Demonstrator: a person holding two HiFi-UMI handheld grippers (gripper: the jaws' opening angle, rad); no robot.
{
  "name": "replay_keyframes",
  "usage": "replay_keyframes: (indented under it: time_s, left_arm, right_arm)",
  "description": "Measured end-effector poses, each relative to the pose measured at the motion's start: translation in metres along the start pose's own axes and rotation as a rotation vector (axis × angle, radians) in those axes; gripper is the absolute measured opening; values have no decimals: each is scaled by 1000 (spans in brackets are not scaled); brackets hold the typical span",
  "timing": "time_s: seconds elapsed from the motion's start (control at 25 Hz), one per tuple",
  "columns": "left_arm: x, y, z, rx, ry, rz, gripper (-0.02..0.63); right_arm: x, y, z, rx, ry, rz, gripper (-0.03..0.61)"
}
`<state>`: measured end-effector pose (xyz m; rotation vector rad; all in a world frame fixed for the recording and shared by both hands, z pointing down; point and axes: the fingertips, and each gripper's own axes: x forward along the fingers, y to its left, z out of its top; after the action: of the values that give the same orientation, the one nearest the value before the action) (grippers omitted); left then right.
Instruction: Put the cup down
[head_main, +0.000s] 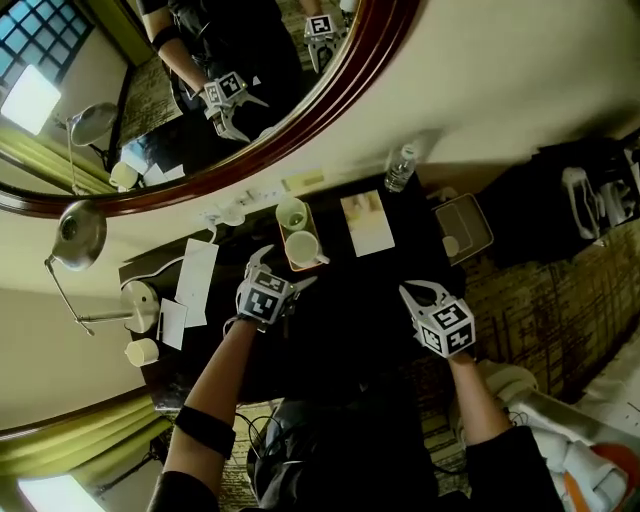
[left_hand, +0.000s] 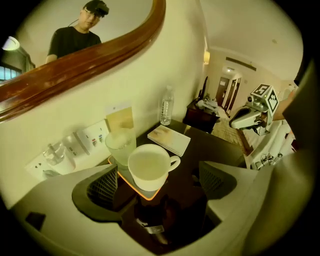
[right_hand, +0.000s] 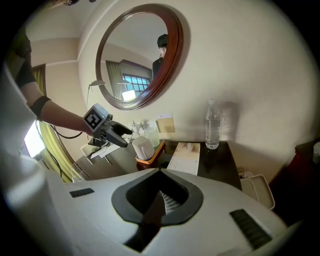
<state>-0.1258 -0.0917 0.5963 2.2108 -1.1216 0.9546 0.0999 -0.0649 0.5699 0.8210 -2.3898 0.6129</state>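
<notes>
The white cup (left_hand: 149, 170) stands upright on the near end of the orange-edged tray (left_hand: 131, 184). It looks empty. A frosted glass (left_hand: 120, 144) stands on the tray too, just behind the cup. The left gripper (head_main: 283, 268) is right in front of the tray, with its jaws spread wide. The right gripper (head_main: 418, 293) is well off from the tray, jaws pressed together and holding nothing.

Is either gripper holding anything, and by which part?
Nothing is held. The left gripper stands wide open, clear of the white cup; the right gripper is shut and empty.
</notes>
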Motion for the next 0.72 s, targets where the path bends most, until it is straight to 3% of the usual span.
replay_keyframes:
  time_s: [0.32,0.72]
  left_arm:
    - [36,11,2,9,120,-15,511]
    - [59,14,0,41,161,5,495]
  right_arm:
    - [10,-14,-16,32,8,7,15]
    - [8,-25,-27,60,15,2,15]
